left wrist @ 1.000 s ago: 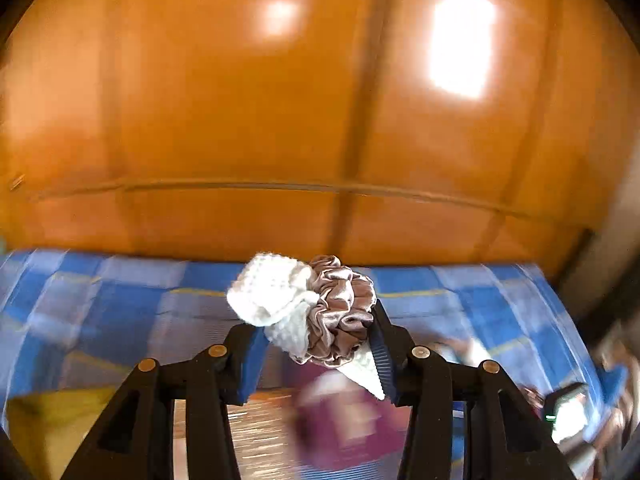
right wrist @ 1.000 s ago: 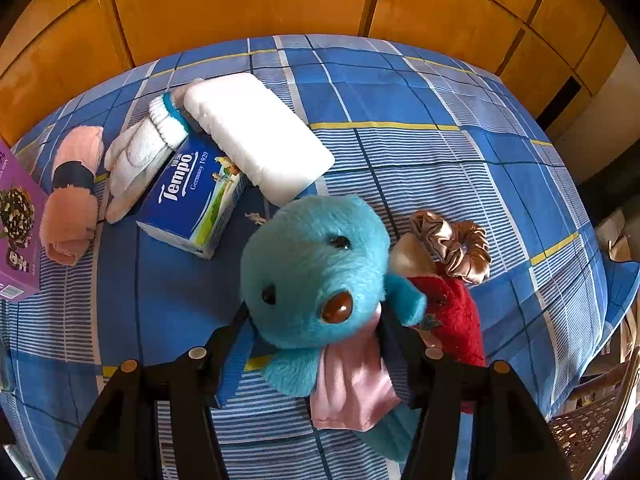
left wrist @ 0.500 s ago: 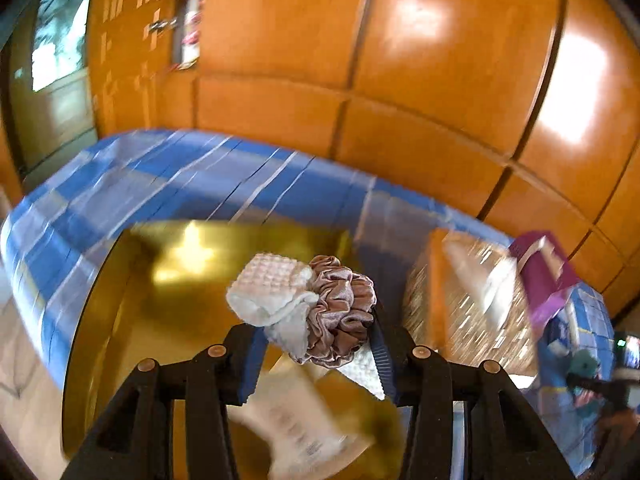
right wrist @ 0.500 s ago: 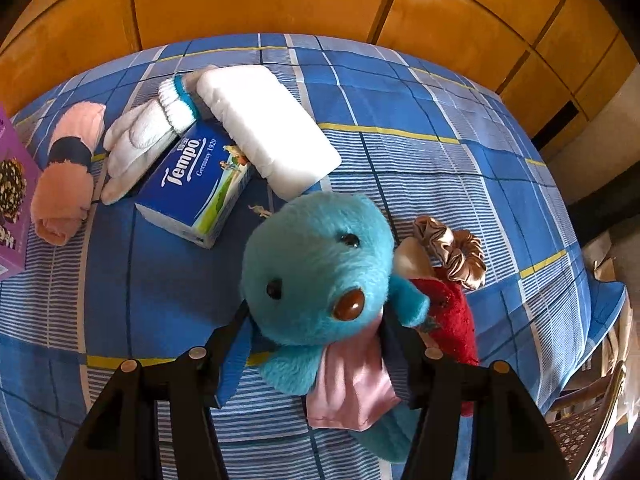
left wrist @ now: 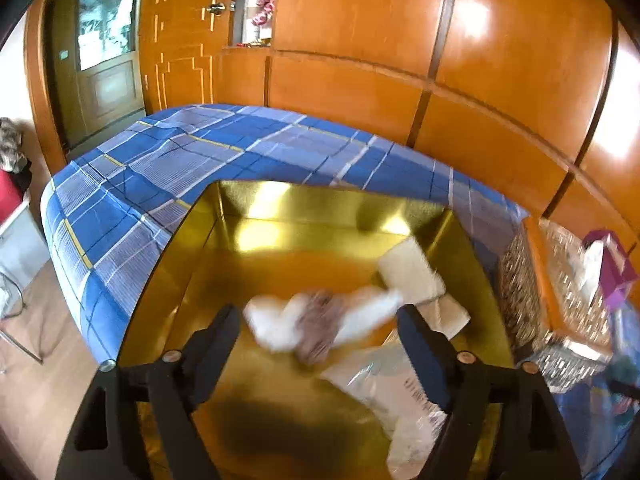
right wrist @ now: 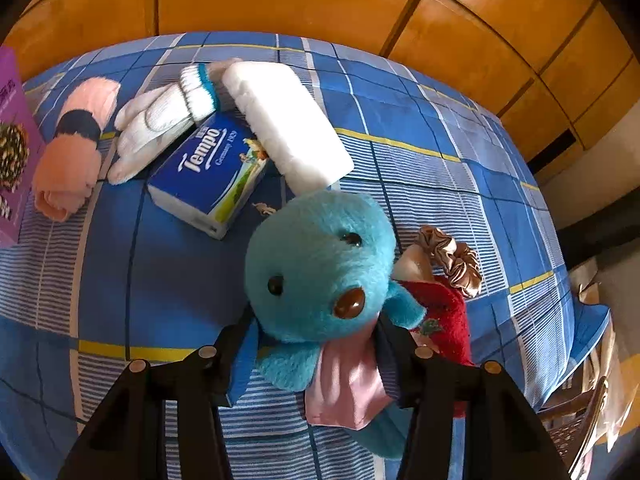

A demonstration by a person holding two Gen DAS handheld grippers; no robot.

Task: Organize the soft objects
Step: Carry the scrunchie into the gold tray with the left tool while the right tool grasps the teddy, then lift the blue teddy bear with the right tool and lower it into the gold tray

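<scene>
Our left gripper hangs over the gold box with its jaws spread wide, and the small bundle of white cloth and brown scrunchie sits blurred in the gap between them, touching neither finger as far as we can tell, so we judge it loose and on its way into the box. Ahead of the right jaw lies a white pad, and under that jaw a crinkled plastic packet. Our right gripper has its jaws pressed onto the blue plush toy low at the neck, with a pink cloth hanging between them. We expect the plush to be light and springy; it squashes under the pads and could slide out, so a hold across the firmer body beats the fluffy head. On the bed, well ahead and left of the jaws, wait the Tempo tissue pack, white glove, white roll and pink towel roll; just right of them lie the red cloth and satin scrunchie.
</scene>
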